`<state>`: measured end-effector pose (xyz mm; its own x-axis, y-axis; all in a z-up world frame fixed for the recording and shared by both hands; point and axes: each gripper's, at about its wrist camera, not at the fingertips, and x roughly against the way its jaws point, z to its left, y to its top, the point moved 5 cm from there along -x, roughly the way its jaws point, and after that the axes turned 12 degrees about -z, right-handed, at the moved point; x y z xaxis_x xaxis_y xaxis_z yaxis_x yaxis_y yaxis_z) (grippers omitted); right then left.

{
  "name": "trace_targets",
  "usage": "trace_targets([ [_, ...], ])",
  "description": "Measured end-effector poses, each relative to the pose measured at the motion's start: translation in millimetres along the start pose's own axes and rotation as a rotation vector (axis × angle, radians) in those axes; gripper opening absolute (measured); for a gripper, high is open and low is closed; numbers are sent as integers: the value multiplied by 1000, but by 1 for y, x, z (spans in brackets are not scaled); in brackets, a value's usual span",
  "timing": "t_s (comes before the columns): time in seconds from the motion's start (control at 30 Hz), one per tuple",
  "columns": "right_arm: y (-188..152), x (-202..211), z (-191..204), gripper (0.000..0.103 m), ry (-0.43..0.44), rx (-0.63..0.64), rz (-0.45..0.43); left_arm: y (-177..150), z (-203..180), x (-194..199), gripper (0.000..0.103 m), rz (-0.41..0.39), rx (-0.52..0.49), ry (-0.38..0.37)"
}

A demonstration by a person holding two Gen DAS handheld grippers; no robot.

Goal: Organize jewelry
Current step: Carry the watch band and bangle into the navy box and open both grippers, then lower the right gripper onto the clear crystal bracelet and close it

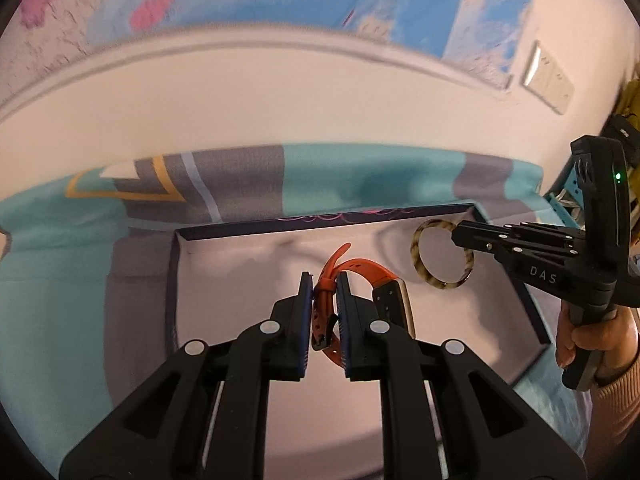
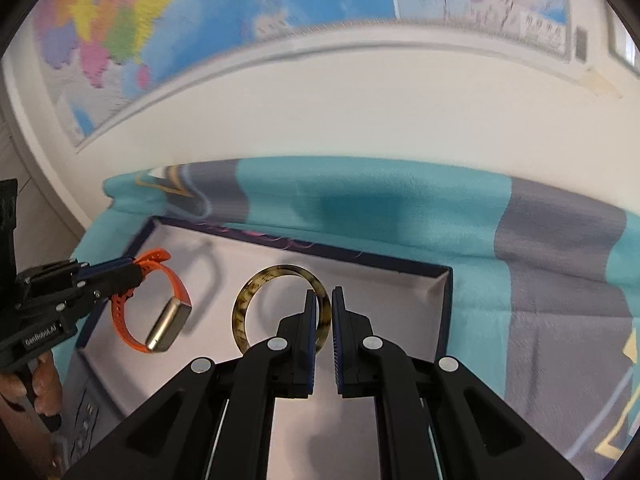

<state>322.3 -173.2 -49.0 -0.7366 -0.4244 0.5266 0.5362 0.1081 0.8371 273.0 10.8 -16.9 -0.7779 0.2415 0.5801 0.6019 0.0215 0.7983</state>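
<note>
My left gripper (image 1: 323,284) is shut on the orange strap of a watch (image 1: 362,270) with a gold case, held above the open box (image 1: 240,268). The watch also shows in the right wrist view (image 2: 168,322), hanging from the left gripper (image 2: 134,274). My right gripper (image 2: 324,300) is shut on a tortoiseshell bangle (image 2: 244,308), held above the box (image 2: 400,320) floor. In the left wrist view the bangle (image 1: 418,256) hangs from the right gripper (image 1: 460,234) over the box's right part.
The dark-rimmed box with a pale lining lies on a teal and grey blanket (image 2: 400,208). A white wall with a world map (image 2: 240,12) stands behind. A hand (image 1: 592,340) holds the right gripper's handle.
</note>
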Motion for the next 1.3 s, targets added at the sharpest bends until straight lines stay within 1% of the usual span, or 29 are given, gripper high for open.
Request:
trace_targets([
  [0.1,1,-12,-3,6,-23,-3,40,-1,4,-13,14,25,1,13],
  [0.17,2,-14,-2,7,-48,15,37,1,6,-18,14,40,6,16],
  [0.23,3,-14,-2,8,-57,3,36,3,8,-24,14,62,15,22],
  [0.3,4,-10,-3,19,-60,-1,21,4,8,-29,15,84,10,27],
  [0.33,3,-7,-2,27,-53,-9,7,4,9,-31,16,86,7,38],
  [0.37,3,-3,0,32,-40,-11,-2,5,9,-32,22,85,4,47],
  [0.4,2,3,3,34,-25,-7,-14,6,11,-33,33,85,6,57],
  [0.43,0,9,6,39,-18,-4,-25,6,13,-33,39,84,18,69],
  [0.47,-1,13,9,40,-9,-2,-31,7,14,-30,43,75,28,70],
  [0.53,-5,28,17,41,25,7,-52,10,13,-21,44,42,26,63],
  [0.57,-8,38,23,47,46,17,-69,11,12,-12,47,19,20,63],
  [0.63,-13,55,32,54,71,36,-100,12,7,3,54,-23,-6,50],
  [0.67,-17,64,37,59,86,47,-114,12,3,12,59,-46,-22,48],
  [0.7,-21,73,43,60,99,62,-129,12,-1,26,63,-75,-43,49],
  [0.77,-32,91,52,60,119,90,-151,9,-9,46,69,-116,-71,36],
  [0.8,-37,98,56,60,132,100,-155,4,-15,58,71,-136,-88,27],
  [0.87,-50,110,61,62,164,95,-155,-8,-22,78,71,-154,-113,13],
  [0.9,-59,116,64,62,180,97,-147,-15,-25,86,71,-157,-120,4],
  [1.03,-87,128,70,62,183,110,-127,-41,-30,107,73,-159,-130,-20],
  [1.07,-93,131,69,62,178,109,-123,-50,-31,112,73,-155,-130,-16],
  [1.23,-125,138,70,62,175,99,-82,-85,-32,121,73,-113,-111,-30],
  [1.3,-136,141,70,60,171,98,-72,-99,-34,123,73,-97,-116,-25],
])
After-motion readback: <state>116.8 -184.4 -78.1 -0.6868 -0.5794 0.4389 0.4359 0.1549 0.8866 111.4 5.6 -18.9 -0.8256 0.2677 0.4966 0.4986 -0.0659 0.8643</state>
